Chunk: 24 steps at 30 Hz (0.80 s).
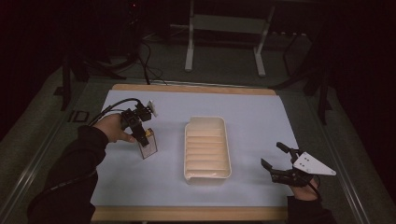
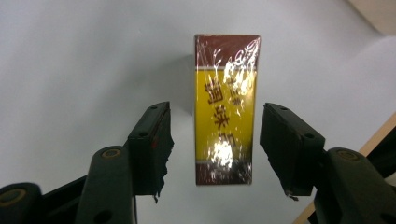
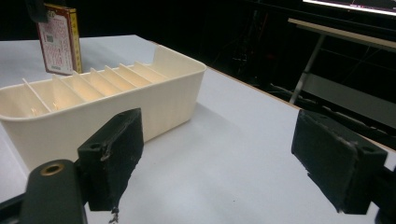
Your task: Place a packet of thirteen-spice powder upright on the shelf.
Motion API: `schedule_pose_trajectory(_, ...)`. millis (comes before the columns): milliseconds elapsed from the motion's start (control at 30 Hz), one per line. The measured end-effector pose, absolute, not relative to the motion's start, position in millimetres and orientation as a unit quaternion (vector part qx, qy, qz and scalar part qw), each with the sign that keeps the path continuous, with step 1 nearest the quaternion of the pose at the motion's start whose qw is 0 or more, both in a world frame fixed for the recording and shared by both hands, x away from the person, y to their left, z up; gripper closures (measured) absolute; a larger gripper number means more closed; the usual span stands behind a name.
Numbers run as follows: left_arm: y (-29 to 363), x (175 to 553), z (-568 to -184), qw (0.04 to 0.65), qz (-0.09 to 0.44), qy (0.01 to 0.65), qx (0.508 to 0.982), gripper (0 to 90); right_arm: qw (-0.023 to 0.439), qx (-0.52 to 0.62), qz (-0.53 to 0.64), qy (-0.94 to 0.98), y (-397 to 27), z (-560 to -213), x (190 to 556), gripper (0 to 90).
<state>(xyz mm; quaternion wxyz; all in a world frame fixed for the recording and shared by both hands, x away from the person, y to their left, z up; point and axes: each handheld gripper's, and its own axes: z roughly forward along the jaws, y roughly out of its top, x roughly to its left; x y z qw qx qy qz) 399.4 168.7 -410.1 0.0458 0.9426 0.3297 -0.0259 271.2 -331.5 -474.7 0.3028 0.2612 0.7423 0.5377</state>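
Counter: pale sheet (image 1: 261, 116), dark room.
Left claw (image 2: 215, 140): jaws apart, straddling upright seasoning box (image 2: 225, 107), pads not touching.
Right claw (image 1: 279, 161): spread wide, idle.
Next: likely clamp box, carry to slotted tray (image 1: 227, 154).

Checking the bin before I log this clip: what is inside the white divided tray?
The white divided tray holds thin partitions and, in every slot that shows, nothing else. In the right gripper view its near wall hides the slot floors. The wrapped yellow box stands outside it.
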Motion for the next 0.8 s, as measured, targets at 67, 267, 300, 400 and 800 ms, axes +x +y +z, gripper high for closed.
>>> schedule_pose_trajectory(67, 166, 399, -413, 0.042, -0.025, 0.328, 0.943, 48.0, 0.302, 0.262, 0.538, 0.742, -332, -475, 271, 16.9)
schedule_pose_trajectory(267, 162, 401, -420, 0.038, -0.033, 0.317, 0.947, 54.9, 0.301, 0.26, 0.538, 0.743, -332, -475, 271, 16.9)
schedule_pose_trajectory(300, 162, 401, -421, 0.035, -0.032, 0.316, 0.948, 55.0, 0.302, 0.26, 0.538, 0.743, -332, -475, 271, 16.9)
schedule_pose_trajectory(400, 165, 402, -423, 0.032, -0.029, 0.319, 0.947, 60.9, 0.301, 0.26, 0.538, 0.743, -332, -475, 271, 16.9)
schedule_pose_trajectory(800, 174, 397, -411, 0.046, -0.024, 0.299, 0.953, 67.5, 0.3, 0.261, 0.541, 0.741, -332, -475, 270, 16.9)
